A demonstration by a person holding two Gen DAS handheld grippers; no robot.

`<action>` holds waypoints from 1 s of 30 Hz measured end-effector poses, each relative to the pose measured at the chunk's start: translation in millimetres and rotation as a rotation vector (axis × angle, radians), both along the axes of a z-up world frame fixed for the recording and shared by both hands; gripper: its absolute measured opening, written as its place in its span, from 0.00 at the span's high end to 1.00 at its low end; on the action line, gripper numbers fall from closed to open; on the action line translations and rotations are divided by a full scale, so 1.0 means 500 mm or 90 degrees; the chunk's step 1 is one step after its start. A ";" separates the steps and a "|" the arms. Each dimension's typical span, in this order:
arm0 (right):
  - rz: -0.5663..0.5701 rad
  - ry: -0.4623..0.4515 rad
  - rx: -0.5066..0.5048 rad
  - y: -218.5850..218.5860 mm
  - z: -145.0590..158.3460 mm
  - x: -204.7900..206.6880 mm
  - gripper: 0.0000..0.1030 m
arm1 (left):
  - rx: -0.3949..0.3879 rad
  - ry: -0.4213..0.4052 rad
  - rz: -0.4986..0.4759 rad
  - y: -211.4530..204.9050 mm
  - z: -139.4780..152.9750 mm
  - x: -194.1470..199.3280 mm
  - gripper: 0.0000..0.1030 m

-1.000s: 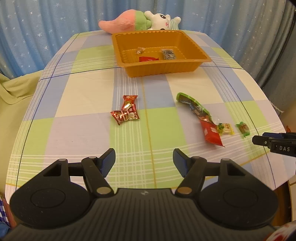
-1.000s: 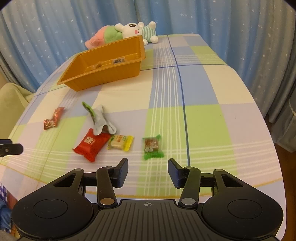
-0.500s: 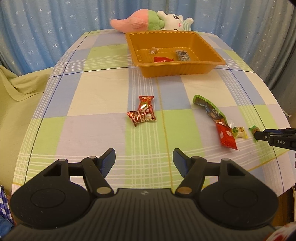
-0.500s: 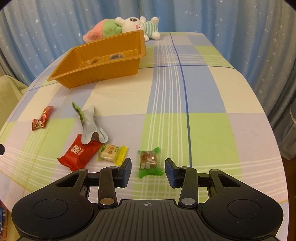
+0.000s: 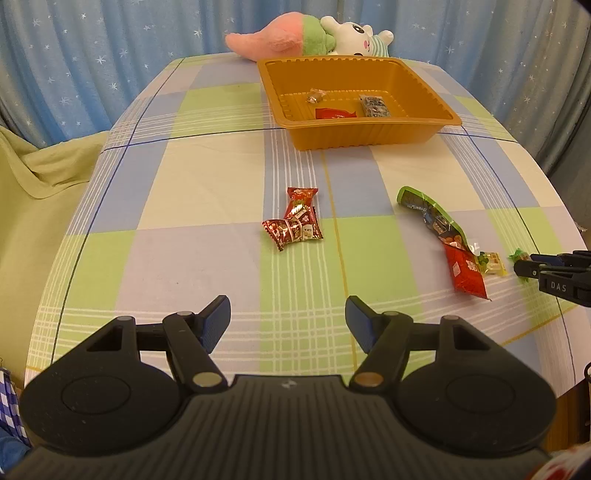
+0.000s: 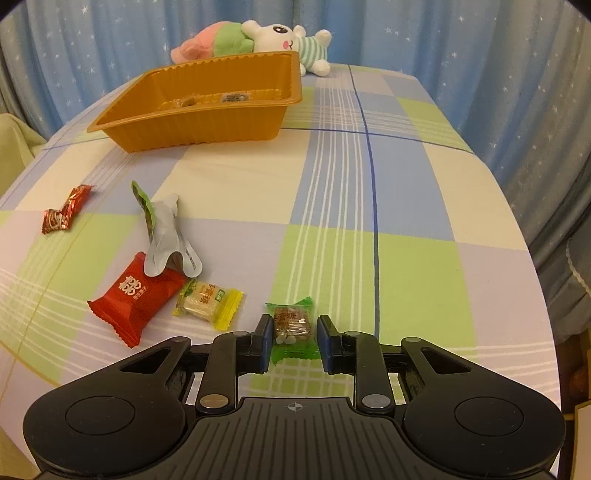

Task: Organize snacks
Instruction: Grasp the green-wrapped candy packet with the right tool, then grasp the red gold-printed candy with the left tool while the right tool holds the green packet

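Note:
A green-wrapped candy (image 6: pixel 292 326) lies on the checked tablecloth between the jaws of my right gripper (image 6: pixel 294 334). The jaws are closing, and thin gaps still show beside the brown block. Left of it lie a yellow candy (image 6: pixel 207 301), a red packet (image 6: pixel 135 295), a long green and silver wrapper (image 6: pixel 162 229) and two red candies (image 6: pixel 64 214). The orange tray (image 5: pixel 362 134) at the back holds three small snacks. My left gripper (image 5: pixel 287 306) hangs open over bare cloth, short of the red candies (image 5: pixel 295 225). In its view the right gripper (image 5: pixel 532 264) reaches in from the right edge.
Two plush toys (image 5: pixel 306 35) lie behind the tray against a blue starred curtain. A green cloth (image 5: pixel 44 173) hangs beside the table's left edge. The table's rounded front and right edges are close to both grippers.
My right gripper has come forward and down over the green candy, and its jaws have narrowed around it. The left gripper has kept its opening and about the same place.

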State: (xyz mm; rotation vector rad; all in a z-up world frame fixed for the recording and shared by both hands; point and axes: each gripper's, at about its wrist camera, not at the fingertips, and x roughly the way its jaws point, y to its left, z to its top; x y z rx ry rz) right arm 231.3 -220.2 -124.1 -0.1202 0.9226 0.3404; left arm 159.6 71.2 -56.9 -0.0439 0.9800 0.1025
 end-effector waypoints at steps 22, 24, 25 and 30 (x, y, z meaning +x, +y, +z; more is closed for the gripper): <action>-0.081 0.017 0.083 -0.041 0.053 0.002 0.78 | 0.066 -0.001 -0.067 0.029 -0.073 0.114 0.36; -0.093 0.021 0.087 -0.047 0.054 0.001 0.78 | 0.070 -0.002 -0.086 0.032 -0.085 0.126 0.36; -0.098 0.022 0.089 -0.049 0.055 0.000 0.78 | 0.073 -0.002 -0.096 0.033 -0.091 0.131 0.36; -0.122 0.026 0.091 -0.059 0.060 -0.002 0.78 | 0.083 -0.014 -0.134 0.034 -0.111 0.154 0.36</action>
